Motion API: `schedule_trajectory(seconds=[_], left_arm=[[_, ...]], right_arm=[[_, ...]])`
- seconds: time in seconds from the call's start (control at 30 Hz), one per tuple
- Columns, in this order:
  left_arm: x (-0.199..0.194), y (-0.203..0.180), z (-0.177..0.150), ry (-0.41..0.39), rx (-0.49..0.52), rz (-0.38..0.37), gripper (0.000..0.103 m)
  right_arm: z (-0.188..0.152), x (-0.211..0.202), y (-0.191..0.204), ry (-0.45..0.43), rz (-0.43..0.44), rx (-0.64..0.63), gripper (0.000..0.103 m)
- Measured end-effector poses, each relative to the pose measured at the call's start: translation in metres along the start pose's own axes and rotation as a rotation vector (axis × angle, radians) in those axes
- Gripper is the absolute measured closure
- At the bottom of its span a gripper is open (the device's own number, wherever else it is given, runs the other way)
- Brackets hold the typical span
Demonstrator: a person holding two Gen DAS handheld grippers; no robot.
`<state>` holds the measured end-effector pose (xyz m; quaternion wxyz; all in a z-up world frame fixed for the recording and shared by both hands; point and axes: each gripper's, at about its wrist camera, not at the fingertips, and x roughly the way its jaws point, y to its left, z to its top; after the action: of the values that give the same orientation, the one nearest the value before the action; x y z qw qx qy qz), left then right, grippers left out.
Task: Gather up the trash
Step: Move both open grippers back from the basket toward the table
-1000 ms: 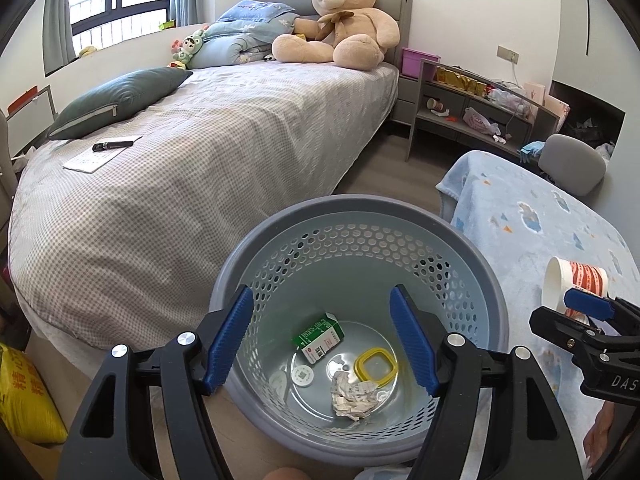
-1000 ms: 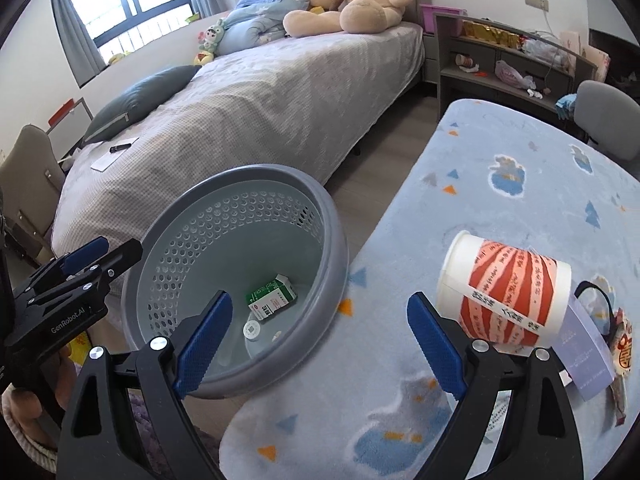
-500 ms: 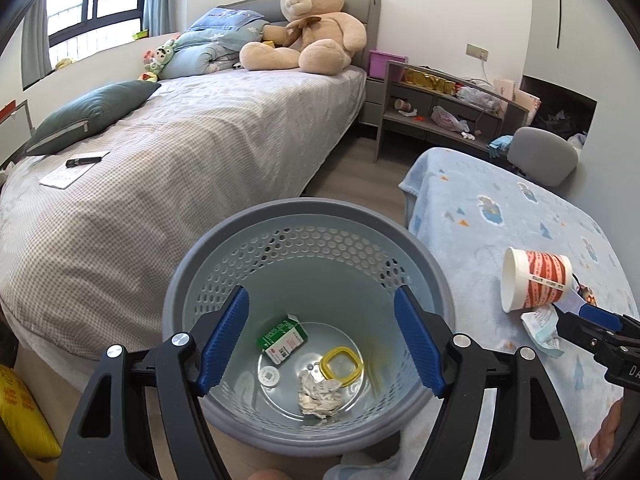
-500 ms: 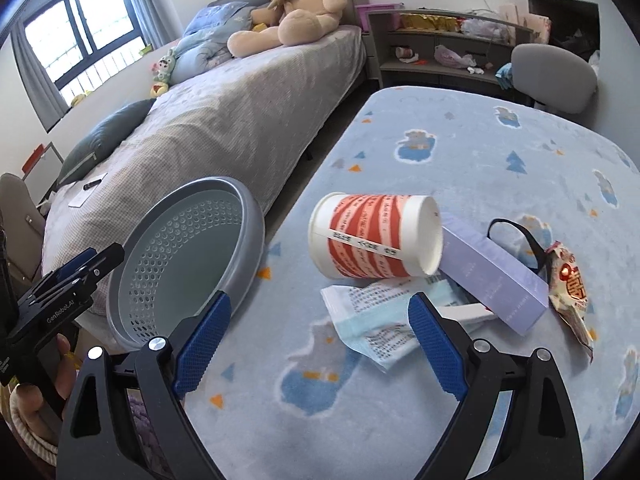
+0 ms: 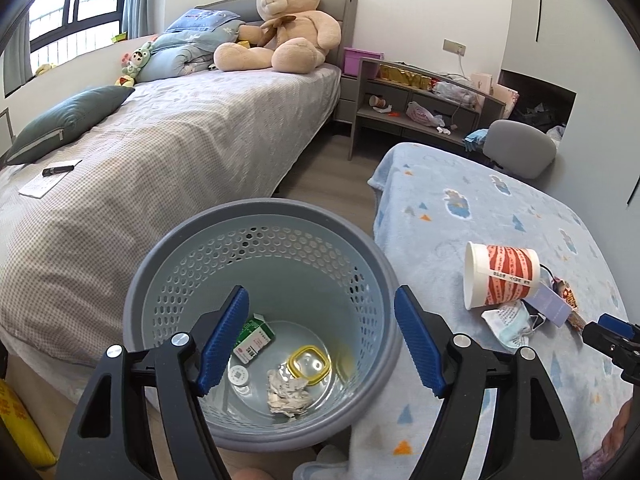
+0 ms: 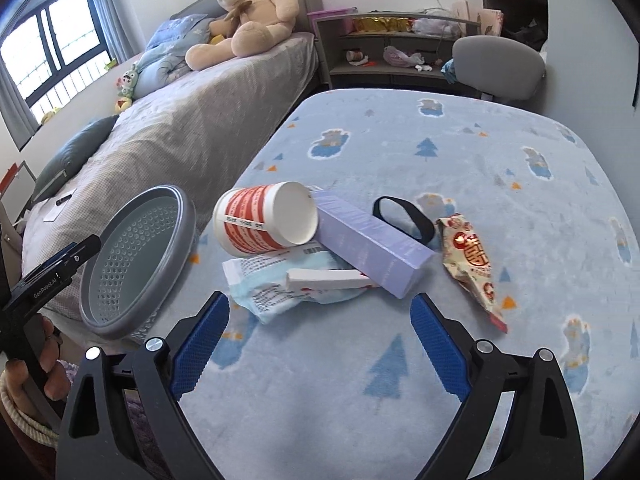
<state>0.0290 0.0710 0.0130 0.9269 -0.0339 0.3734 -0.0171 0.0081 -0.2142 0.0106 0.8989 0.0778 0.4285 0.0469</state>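
A bedroom seen in daylight, its bed made and its shelves cluttered.
A large teddy bear sat against the grey headboard at 12 o'clock, a blue folded quilt just beside it at 11. A dark green pillow lay at 10 o'clock, a black pen on paper at 9. A grey chair stood at 2.
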Motion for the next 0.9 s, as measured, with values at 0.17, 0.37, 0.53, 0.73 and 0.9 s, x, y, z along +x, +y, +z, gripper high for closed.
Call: schedule_trajectory(seconds=[0.17,0.37,0.53,0.73,0.9], left_arm=[[0.003,-0.013,-0.001,0.006,0.019,-0.018,0.031],[0.005,-0.03,-0.004,0.013,0.046,-0.038,0.031],[0.009,-0.045,-0.006,0.02,0.071,-0.052,0.031],[0.011,-0.059,-0.009,0.027,0.097,-0.064,0.031],[0.015,-0.067,-0.011,0.034,0.112,-0.068,0.031]], right_arm=[[-0.005,-0.009,-0.029,0.002,-0.051,0.027,0.013],[-0.008,-0.011,-0.06,0.008,-0.098,0.07,0.013],[-0.008,-0.004,-0.076,0.02,-0.122,0.082,0.013],[-0.002,0.013,-0.089,0.037,-0.138,0.083,0.013],[0.006,0.031,-0.1,0.052,-0.155,0.08,0.013]])
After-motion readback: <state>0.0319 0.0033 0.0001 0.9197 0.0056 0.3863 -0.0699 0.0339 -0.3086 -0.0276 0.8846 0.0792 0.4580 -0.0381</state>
